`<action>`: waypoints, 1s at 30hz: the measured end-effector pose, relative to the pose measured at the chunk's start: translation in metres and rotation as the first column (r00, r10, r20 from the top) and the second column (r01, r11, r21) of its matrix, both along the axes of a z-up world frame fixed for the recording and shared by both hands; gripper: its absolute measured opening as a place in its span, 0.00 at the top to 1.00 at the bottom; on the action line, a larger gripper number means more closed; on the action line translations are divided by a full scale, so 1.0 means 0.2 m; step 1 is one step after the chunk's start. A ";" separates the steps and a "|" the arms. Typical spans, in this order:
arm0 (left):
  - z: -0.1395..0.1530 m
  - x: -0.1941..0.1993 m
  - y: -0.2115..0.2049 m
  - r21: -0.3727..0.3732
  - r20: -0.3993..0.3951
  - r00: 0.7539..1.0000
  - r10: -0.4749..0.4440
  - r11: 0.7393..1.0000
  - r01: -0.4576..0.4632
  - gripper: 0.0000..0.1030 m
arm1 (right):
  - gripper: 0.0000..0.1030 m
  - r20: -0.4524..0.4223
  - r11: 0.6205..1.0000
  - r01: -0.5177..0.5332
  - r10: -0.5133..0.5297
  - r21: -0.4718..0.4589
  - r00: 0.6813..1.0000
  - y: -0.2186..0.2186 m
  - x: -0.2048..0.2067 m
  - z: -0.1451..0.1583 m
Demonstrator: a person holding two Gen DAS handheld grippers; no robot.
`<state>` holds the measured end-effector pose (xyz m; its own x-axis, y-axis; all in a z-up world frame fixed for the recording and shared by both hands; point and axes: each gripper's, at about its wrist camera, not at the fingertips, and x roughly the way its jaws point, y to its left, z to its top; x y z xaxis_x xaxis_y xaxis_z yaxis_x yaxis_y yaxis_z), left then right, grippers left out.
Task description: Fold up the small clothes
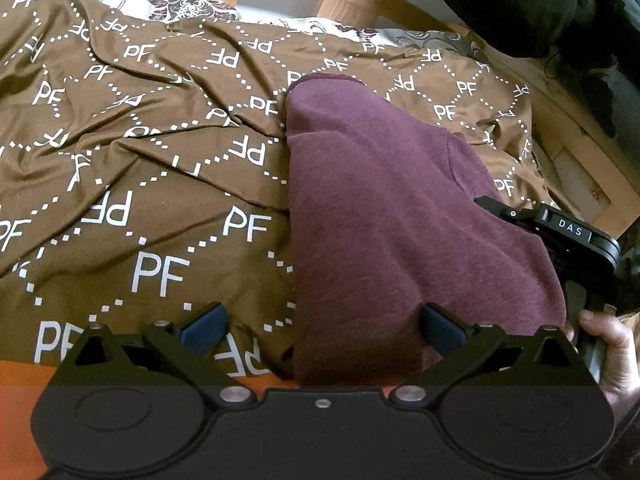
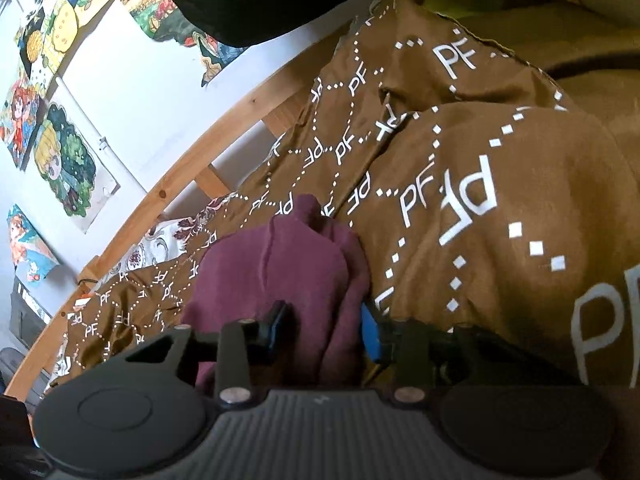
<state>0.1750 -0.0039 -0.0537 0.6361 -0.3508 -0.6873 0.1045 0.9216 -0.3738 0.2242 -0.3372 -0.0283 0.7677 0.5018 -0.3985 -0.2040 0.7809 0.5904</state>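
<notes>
Garment: maroon knit piece (image 1: 384, 216), folded into a long narrow shape, lying on the bed.
Garment position: in the left wrist view it runs from 6 o'clock up toward 12 o'clock, right of centre; a collar-like end points to 12 o'clock.
Bed cover: brown sheet (image 1: 152, 168) printed with white "PF" letters and dotted diamonds, rumpled, directly under the garment.
Left gripper (image 1: 322, 330): jaws spread wide, hovering at the near end of the garment; nothing gripped; blue pads show on both fingers.
Right gripper (image 2: 326, 330): jaws partly open with a fold of the maroon cloth between them; whether the pads press on it is hard to tell, probably not.
Right hand (image 1: 612, 352): bare, at 4 o'clock in the left wrist view, around the handle of the right gripper.
Bed frame (image 1: 360, 0): pale wood, at 12 o'clock.
Pillow: white, floral print (image 1: 176, 0), at 11 o'clock.
Wall pictures (image 2: 68, 160): coloured cartoon drawings, at 9 o'clock in the right wrist view.
</notes>
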 end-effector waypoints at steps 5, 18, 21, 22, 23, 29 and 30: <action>0.00 0.00 0.00 -0.003 -0.001 1.000 -0.001 1.000 0.001 0.01 | 0.60 0.002 1.000 0.003 -0.003 0.000 1.000 0.00 -0.01 -0.01; 0.12 0.05 -0.07 -0.050 0.016 0.999 -0.051 0.997 0.052 0.01 | 0.57 0.015 1.000 0.004 -0.004 -0.001 1.000 0.00 -0.02 -0.02; 0.13 0.06 -0.17 0.015 0.017 0.998 -0.064 0.998 0.063 0.01 | 0.57 0.016 1.000 0.005 -0.005 -0.001 1.000 0.00 -0.02 -0.02; 0.12 0.06 -0.20 0.042 0.018 0.998 -0.066 0.997 0.065 0.01 | 0.57 0.016 1.000 0.005 -0.005 0.000 1.000 0.00 -0.02 -0.02; 0.12 0.07 -0.22 0.063 0.022 0.998 -0.066 0.996 0.065 0.01 | 0.56 0.016 1.000 0.005 -0.005 0.000 1.000 0.00 -0.02 -0.02; 0.08 0.07 -0.25 0.108 0.017 0.997 -0.070 0.992 0.068 0.01 | 0.55 0.018 1.000 0.005 -0.005 -0.008 1.000 0.01 -0.02 -0.03; 0.08 0.07 -0.24 0.102 0.013 0.998 -0.067 0.993 0.065 0.01 | 0.55 0.019 1.000 0.005 -0.004 -0.009 1.000 0.01 -0.02 -0.03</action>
<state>0.1892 -0.0522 -0.0377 0.6250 -0.3217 -0.7112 0.1719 0.9455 -0.2766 0.2198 -0.3357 -0.0333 0.7774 0.4948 -0.3884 -0.2114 0.7871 0.5795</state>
